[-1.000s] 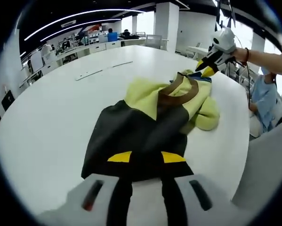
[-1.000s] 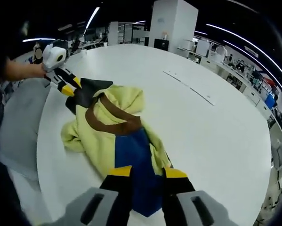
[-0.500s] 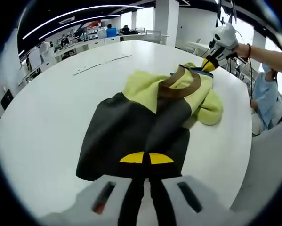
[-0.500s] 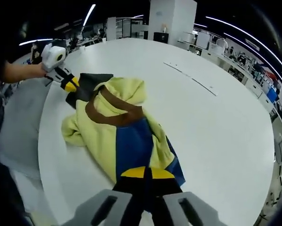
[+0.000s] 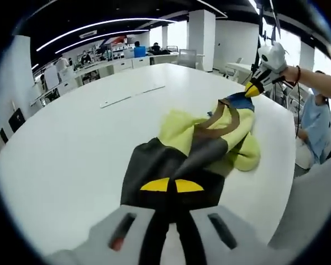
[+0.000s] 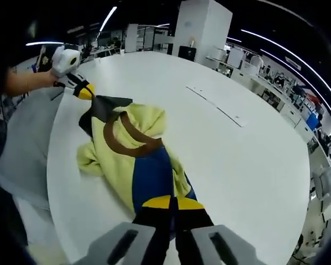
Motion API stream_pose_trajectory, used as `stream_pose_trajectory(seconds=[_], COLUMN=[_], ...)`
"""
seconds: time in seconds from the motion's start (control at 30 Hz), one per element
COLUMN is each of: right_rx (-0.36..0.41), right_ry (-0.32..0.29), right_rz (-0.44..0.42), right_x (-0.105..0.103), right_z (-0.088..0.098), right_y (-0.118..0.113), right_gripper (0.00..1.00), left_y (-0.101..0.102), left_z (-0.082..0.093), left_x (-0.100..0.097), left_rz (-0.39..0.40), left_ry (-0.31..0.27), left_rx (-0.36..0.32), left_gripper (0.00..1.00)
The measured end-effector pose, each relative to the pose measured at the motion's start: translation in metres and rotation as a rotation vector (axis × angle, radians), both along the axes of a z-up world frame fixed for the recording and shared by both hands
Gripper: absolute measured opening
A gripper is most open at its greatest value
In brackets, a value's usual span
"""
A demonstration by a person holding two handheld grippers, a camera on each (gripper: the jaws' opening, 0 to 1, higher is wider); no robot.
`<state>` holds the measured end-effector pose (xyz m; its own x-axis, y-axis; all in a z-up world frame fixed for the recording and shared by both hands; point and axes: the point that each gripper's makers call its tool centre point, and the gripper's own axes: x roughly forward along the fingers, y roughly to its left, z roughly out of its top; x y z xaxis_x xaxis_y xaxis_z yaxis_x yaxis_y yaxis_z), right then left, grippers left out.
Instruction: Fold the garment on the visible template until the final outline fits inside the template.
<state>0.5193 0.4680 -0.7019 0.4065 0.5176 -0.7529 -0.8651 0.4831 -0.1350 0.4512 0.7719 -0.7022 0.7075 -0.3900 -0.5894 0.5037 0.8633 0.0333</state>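
A crumpled hooded garment of pale yellow, dark grey and blue fabric with a brown hood band (image 5: pixel 201 143) lies on the large round white table (image 5: pixel 71 138), stretched between the two tools. The left gripper (image 5: pixel 171 185), with yellow-tipped black jaws pressed together, pinches the dark grey end of the garment. In the right gripper view, the right gripper (image 6: pixel 173 203) has its jaws pressed together on the blue end (image 6: pixel 151 179). A thin pale strip (image 6: pixel 216 106) lies on the table well apart from the garment. A hand (image 5: pixel 289 73) holds the right gripper at the far edge in the left gripper view.
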Motion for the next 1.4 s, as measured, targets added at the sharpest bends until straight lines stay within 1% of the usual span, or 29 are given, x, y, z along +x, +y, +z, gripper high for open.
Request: stream_pose_trajectory(seconds=[0.07,0.1,0.17,0.2,0.23,0.3,0.37,0.4,0.5,0.57,0.67,0.73,0.83,0.87,0.9,0.93,0.97,1.0,1.07,1.1,1.2,1.3,1.33,1.4], right_rx=[-0.004,-0.008,-0.018,-0.014,-0.008,0.01,0.037,0.061,0.115,0.135,0.146,0.147,0.163,0.175,0.177,0.178,0.182,0.193,0.219,0.229,0.243,0.253,0.265,0.276], right_ry=[-0.014,-0.027,-0.041,-0.052,-0.059,-0.072,-0.083,-0.089,-0.087,-0.088,-0.093,-0.1,-0.106,-0.109,-0.116,-0.121,-0.12,-0.116,-0.114,-0.111,-0.104,-0.101,-0.098,-0.093], right_rz=[0.002,-0.001,-0.003,-0.001,-0.001,-0.009,-0.039,-0.054,-0.083,-0.101,-0.112,-0.128,-0.153,-0.177,-0.179,-0.186,-0.201,-0.222,-0.254,-0.262,-0.288,-0.331,-0.35,-0.381], right_x=[0.002,0.005,0.008,0.01,0.012,0.019,0.029,0.035,0.047,0.056,0.067,0.075,0.086,0.092,0.097,0.1,0.104,0.11,0.121,0.125,0.139,0.157,0.162,0.173], right_z=[0.004,0.008,0.012,0.017,0.021,0.029,0.038,0.043,0.054,0.058,0.061,0.062,0.062,0.062,0.062,0.062,0.061,0.061,0.06,0.06,0.054,0.044,0.041,0.034], right_y=[0.001,0.001,0.001,0.002,0.003,0.005,0.007,0.009,0.012,0.013,0.014,0.014,0.014,0.015,0.016,0.017,0.016,0.017,0.018,0.02,0.023,0.027,0.028,0.03], right_gripper=[0.0,0.0,0.0,0.0,0.0,0.0,0.0,0.0,0.0,0.0,0.0,0.0,0.0,0.0,0.0,0.0,0.0,0.0,0.0,0.0,0.0,0.0,0.0,0.0], left_y=[0.002,0.004,0.006,0.008,0.01,0.014,0.018,0.02,0.023,0.024,0.027,0.028,0.03,0.03,0.03,0.029,0.03,0.032,0.031,0.031,0.031,0.036,0.039,0.042], left_z=[0.011,0.018,0.025,0.029,0.033,0.038,0.045,0.05,0.06,0.066,0.075,0.078,0.079,0.079,0.079,0.079,0.08,0.081,0.08,0.076,0.066,0.054,0.046,0.033], left_x=[0.006,0.01,0.014,0.018,0.021,0.027,0.036,0.042,0.054,0.064,0.082,0.094,0.114,0.123,0.126,0.133,0.14,0.149,0.155,0.16,0.174,0.189,0.194,0.201], left_rz=[0.011,0.029,0.052,0.073,0.08,0.111,0.142,0.161,0.183,0.192,0.204,0.215,0.224,0.225,0.226,0.227,0.23,0.244,0.253,0.261,0.272,0.308,0.331,0.358], left_ry=[-0.029,-0.047,-0.059,-0.07,-0.078,-0.089,-0.102,-0.108,-0.132,-0.146,-0.168,-0.172,-0.181,-0.184,-0.184,-0.186,-0.197,-0.208,-0.201,-0.186,-0.166,-0.157,-0.143,-0.137], left_rx=[0.006,-0.004,-0.032,-0.049,-0.052,-0.065,-0.091,-0.106,-0.124,-0.125,-0.125,-0.123,-0.107,-0.102,-0.101,-0.099,-0.104,-0.123,-0.142,-0.15,-0.16,-0.159,-0.155,-0.141], left_gripper=[0.0,0.0,0.0,0.0,0.0,0.0,0.0,0.0,0.0,0.0,0.0,0.0,0.0,0.0,0.0,0.0,0.0,0.0,0.0,0.0,0.0,0.0,0.0,0.0])
